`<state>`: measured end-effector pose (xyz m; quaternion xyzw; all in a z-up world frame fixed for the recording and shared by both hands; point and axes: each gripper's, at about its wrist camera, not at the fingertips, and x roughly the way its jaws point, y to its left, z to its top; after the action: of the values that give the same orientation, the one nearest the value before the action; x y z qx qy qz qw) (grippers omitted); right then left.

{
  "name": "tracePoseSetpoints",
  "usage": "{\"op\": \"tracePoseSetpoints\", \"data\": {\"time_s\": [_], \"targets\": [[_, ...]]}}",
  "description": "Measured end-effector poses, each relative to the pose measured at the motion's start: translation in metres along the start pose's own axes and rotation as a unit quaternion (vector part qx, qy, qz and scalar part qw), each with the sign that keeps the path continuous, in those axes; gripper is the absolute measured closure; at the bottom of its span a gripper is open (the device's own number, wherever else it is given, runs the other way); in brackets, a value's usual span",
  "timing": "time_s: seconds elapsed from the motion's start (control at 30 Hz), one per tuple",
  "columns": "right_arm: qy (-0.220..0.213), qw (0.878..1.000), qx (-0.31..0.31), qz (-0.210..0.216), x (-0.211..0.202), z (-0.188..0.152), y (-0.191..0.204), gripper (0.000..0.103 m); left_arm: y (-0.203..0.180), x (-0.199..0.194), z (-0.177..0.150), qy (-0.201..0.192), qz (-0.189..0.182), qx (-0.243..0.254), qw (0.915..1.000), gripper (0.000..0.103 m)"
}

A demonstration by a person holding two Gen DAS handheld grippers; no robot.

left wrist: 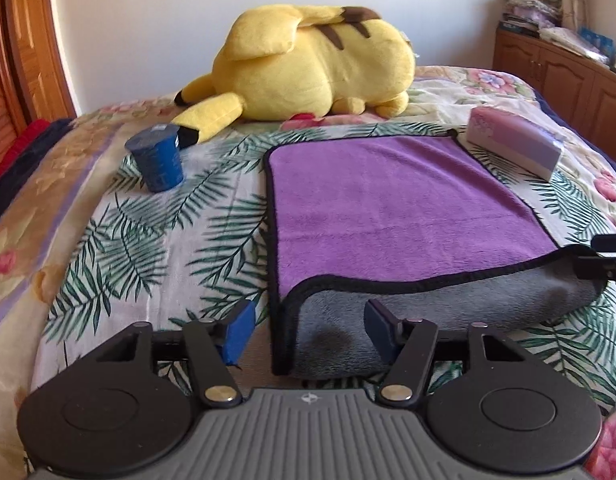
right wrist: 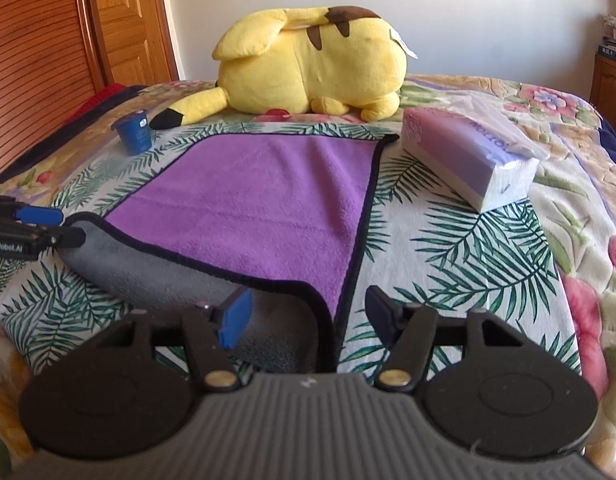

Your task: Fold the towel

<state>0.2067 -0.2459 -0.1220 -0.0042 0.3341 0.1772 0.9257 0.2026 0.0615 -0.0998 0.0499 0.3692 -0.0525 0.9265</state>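
Note:
A purple towel (left wrist: 388, 208) with black trim and a grey underside lies on the bed; it also shows in the right wrist view (right wrist: 260, 196). Its near edge is turned over, showing a grey band (left wrist: 448, 312) (right wrist: 156, 268). My left gripper (left wrist: 310, 330) is open, its fingers on either side of the towel's near left corner. My right gripper (right wrist: 308, 320) is open, its fingers on either side of the near right corner. Each gripper shows at the edge of the other's view, the right one at the right (left wrist: 604, 256) and the left one at the left (right wrist: 32, 228).
A yellow plush toy (left wrist: 308, 64) lies behind the towel. A blue cup (left wrist: 158, 160) stands at the towel's far left. A tissue pack (left wrist: 516, 144) lies at its far right. The bedspread (left wrist: 148, 248) has a leaf print. Wooden cabinets (left wrist: 568, 80) stand to the right.

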Motion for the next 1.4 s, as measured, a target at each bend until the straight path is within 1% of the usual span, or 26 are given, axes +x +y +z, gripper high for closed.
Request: {"op": "tracePoseSetpoints", "data": {"time_s": [0.17,0.23,0.27,0.33,0.4,0.57,0.7,0.73,0.8,0.83,0.87,0.93,1.0,1.1,1.23,1.4], "targets": [[0.017,1.000,0.011,0.008,0.005,-0.003,-0.003,0.046,0.011,0.007,-0.004,0.011,-0.008,-0.030,0.9995,0.075],[0.023,1.000,0.016,0.013,0.006,-0.004,-0.004,0.049,0.012,0.007,-0.004,0.014,-0.018,-0.042,0.9989,0.086],[0.026,0.999,0.018,0.016,0.007,-0.004,-0.004,0.051,0.012,0.007,-0.004,0.014,-0.021,-0.044,0.9987,0.088],[0.032,0.999,0.020,0.020,0.008,-0.005,-0.004,0.054,0.009,0.005,-0.004,0.012,-0.022,-0.039,0.9989,0.095],[0.035,0.999,0.022,0.024,0.008,-0.006,-0.004,0.057,0.007,0.004,-0.005,0.011,-0.020,-0.033,0.9992,0.098],[0.035,0.999,0.024,0.034,0.007,-0.006,-0.003,0.070,0.007,0.007,-0.007,0.018,-0.019,-0.028,0.9992,0.099],[0.034,0.999,0.025,0.030,0.007,-0.005,-0.004,0.077,0.006,0.009,-0.009,0.022,-0.019,-0.023,0.9993,0.099],[0.034,0.999,0.026,0.033,0.007,-0.005,-0.004,0.081,0.005,0.009,-0.010,0.022,-0.019,-0.021,0.9994,0.102],[0.032,0.999,0.025,0.035,0.006,-0.005,-0.004,0.083,0.005,0.009,-0.009,0.023,-0.015,-0.022,0.9994,0.103],[0.031,0.999,0.022,0.037,0.006,-0.005,-0.003,0.086,0.005,0.009,-0.009,0.023,-0.010,-0.026,0.9994,0.103],[0.030,0.999,0.020,0.036,0.006,-0.005,-0.003,0.094,0.006,0.009,-0.008,0.020,-0.012,-0.030,0.9993,0.103],[0.027,0.999,0.017,0.026,0.005,-0.004,-0.002,0.095,0.006,0.007,-0.007,0.017,-0.017,-0.031,0.9992,0.103],[0.023,0.999,0.014,0.022,0.005,-0.004,-0.003,0.100,0.005,0.005,-0.006,0.012,-0.019,-0.027,0.9994,0.103],[0.017,1.000,0.011,0.020,0.004,-0.003,-0.002,0.099,0.003,0.002,-0.005,0.003,-0.022,-0.025,0.9994,0.103],[0.013,1.000,0.007,0.022,0.003,-0.002,-0.001,0.100,0.005,-0.004,-0.002,-0.014,-0.032,-0.039,0.9986,0.103],[-0.005,1.000,0.009,0.027,-0.003,0.002,-0.002,0.100,0.006,-0.008,0.001,-0.030,-0.035,-0.044,0.9979,0.103]]}}
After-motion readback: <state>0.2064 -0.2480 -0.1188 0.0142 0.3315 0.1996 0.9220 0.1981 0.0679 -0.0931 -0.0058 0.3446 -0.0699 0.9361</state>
